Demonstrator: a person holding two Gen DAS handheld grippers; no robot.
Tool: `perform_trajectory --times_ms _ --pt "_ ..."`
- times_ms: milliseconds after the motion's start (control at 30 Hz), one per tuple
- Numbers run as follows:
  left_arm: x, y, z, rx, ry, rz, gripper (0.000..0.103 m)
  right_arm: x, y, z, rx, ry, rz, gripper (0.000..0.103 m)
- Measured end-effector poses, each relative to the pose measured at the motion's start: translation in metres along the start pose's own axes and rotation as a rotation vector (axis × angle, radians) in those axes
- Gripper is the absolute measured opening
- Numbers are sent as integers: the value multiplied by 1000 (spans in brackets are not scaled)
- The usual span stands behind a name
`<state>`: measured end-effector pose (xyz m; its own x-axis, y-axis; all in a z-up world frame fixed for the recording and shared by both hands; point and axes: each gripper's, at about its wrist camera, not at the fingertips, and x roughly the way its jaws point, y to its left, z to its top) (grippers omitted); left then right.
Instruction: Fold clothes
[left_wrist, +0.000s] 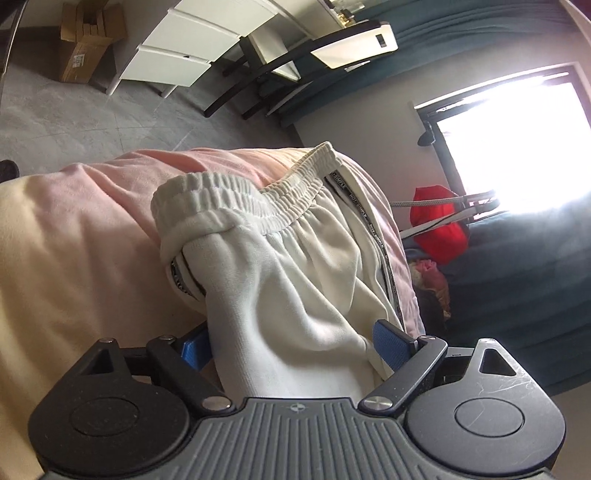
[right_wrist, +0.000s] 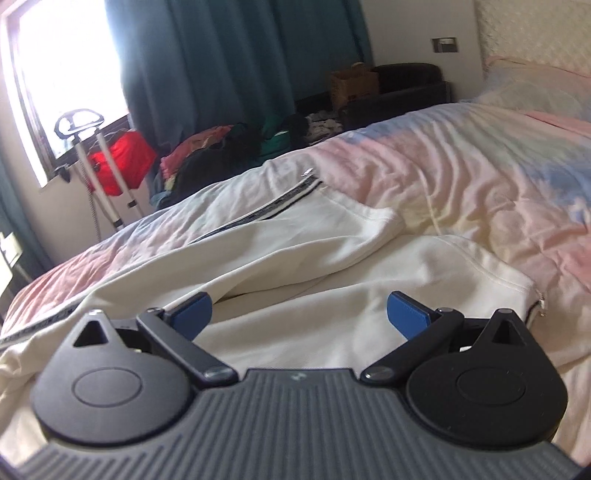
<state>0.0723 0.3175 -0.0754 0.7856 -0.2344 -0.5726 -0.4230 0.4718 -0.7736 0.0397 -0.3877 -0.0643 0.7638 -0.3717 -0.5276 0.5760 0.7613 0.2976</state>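
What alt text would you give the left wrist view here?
White trousers bunch between the left gripper's spread blue fingers, elastic waistband farthest from the camera, draped over a pink bedspread. Behind: grey floor, white drawers, bright window.

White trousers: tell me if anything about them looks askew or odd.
The trousers are not flat. The waistband is twisted and rolled over at its left end, and cloth bunches between the open left claw. In the right view the legs lie rumpled and overlapping on the bed. No damage shows.
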Motion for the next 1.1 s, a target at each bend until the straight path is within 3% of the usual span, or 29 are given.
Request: perform_trajectory --times_ms 133,200,300,367,400,500,600,633,667,833,900,967,1000,1033,1100 --pt "4 11 0 -28 17 67 82 4 -45 7 195 -15 -124 103" --pt "5 15 2 -55 7 62 80 3 -76 7 327 -28 -192 103" --pt "12 18 7 -99 -21 47 57 -2 -118 2 517 -67 -279 102" --pt "20 14 5 -118 -2 26 58 -6 -143 -4 618 -91 -323 101" --pt "23 10 4 -99 0 36 56 -6 -152 -8 658 -94 -334 101" --pt "28 -7 -3 72 -21 193 24 -1 -173 -19 746 -63 -301 99" --pt "20 -4 -1 63 -49 156 13 7 -186 -29 833 -25 -249 96" --pt "17 -4 0 64 -60 136 12 10 -189 -31 855 -11 -232 79" --pt "13 -4 1 65 -72 116 12 14 -189 -32 859 8 -217 69" --pt "-19 -6 1 43 -169 -102 10 29 -188 -36 883 55 -113 70" --pt "-29 -5 -2 36 -196 -151 10 37 -187 -36 860 81 -102 68" --pt "-34 -3 -5 14 -207 -171 10 44 -185 -33 820 97 -110 44" --pt "-37 -2 -6 5 -211 -178 10 47 -183 -31 790 101 -117 37" --pt "-39 -2 -7 4 -216 -181 10 48 -183 -29 772 99 -120 17" --pt "-44 -2 -9 8 -221 -186 10 41 -185 -25 782 63 -105 9"
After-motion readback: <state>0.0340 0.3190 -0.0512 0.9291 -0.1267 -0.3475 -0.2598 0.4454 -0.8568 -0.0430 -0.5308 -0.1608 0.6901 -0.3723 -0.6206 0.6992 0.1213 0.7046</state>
